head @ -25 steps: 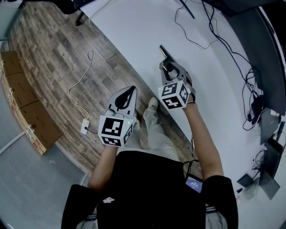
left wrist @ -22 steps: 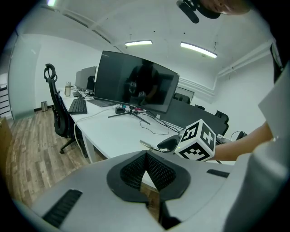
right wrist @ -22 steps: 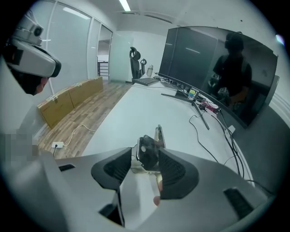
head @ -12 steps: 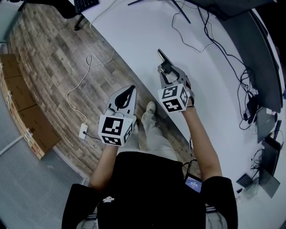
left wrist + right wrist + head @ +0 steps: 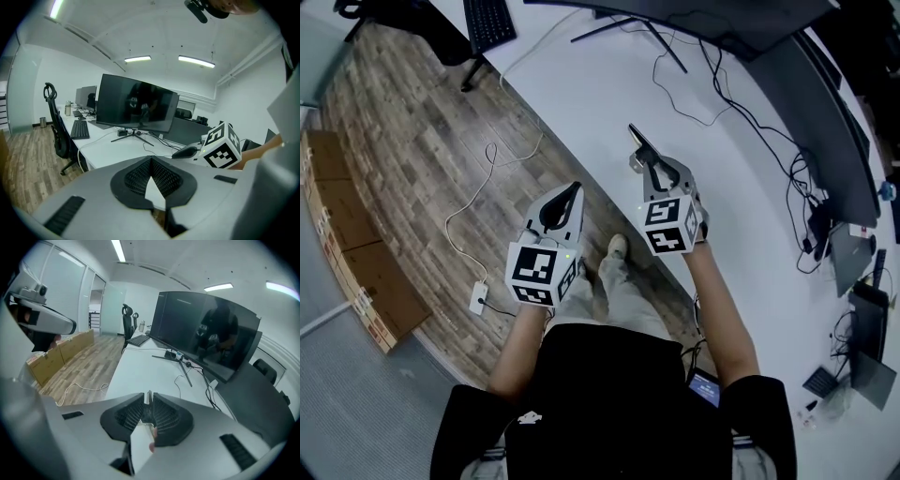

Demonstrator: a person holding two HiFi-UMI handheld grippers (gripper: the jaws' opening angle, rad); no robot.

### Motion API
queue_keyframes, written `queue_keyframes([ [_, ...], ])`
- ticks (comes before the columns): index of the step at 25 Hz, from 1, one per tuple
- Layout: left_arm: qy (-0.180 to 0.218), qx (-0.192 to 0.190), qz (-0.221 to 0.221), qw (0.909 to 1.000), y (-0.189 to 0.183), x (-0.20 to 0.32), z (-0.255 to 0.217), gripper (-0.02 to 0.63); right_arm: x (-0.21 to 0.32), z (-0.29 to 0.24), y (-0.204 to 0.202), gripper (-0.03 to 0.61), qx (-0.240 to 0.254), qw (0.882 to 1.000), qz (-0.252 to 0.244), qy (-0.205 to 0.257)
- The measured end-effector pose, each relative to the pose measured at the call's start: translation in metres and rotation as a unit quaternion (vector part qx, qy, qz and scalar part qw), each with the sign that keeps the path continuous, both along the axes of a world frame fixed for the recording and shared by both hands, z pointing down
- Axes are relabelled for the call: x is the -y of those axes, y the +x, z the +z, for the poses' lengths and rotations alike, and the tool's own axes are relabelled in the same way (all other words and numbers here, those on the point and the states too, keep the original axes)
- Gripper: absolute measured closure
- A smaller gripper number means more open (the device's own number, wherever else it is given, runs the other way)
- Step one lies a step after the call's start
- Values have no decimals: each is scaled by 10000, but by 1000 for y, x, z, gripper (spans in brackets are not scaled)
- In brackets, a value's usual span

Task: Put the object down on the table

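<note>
We note the right gripper [image 5: 645, 161] held out over the near edge of the white table [image 5: 581, 84], its jaws closing on a thin dark flat object [image 5: 636, 141]. The right gripper view shows that object edge-on between the ribbed pads [image 5: 164, 416], pinched near their tips. The object sticks out past the jaw tips and points away from the person; it is carried in the gripper, not lying on the table. The left gripper [image 5: 575, 190] sits lower and nearer the body, over the wooden floor [image 5: 403, 141]. Its jaws are drawn together at the tips with nothing between them. Farther back on the table we see a dark monitor [image 5: 741, 33], a keyboard [image 5: 490, 21] and loose black cables [image 5: 694, 94].
</note>
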State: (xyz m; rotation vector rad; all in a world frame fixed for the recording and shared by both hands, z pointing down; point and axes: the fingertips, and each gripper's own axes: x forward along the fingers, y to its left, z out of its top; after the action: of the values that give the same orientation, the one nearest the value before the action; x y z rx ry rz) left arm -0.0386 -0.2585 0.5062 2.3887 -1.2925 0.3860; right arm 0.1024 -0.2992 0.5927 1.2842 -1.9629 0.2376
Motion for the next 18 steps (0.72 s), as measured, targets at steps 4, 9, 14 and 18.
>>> queue_keyframes([
  [4, 162, 19, 107, 9998, -1, -4, -18, 600, -10, -29, 0, 526, 81, 9996, 143, 207],
  [9, 388, 30, 164, 9991, -7, -7, -40, 600, -23, -66, -3, 536, 290, 9979, 264, 508],
  [14, 602, 66, 209, 9979, -12, -13, -58, 600, -36, -99, -10, 545, 532, 9952, 365, 731],
  [18, 779, 48, 242, 9967, -15, -19, -76, 600, -46, -125, -13, 549, 666, 9925, 429, 930],
])
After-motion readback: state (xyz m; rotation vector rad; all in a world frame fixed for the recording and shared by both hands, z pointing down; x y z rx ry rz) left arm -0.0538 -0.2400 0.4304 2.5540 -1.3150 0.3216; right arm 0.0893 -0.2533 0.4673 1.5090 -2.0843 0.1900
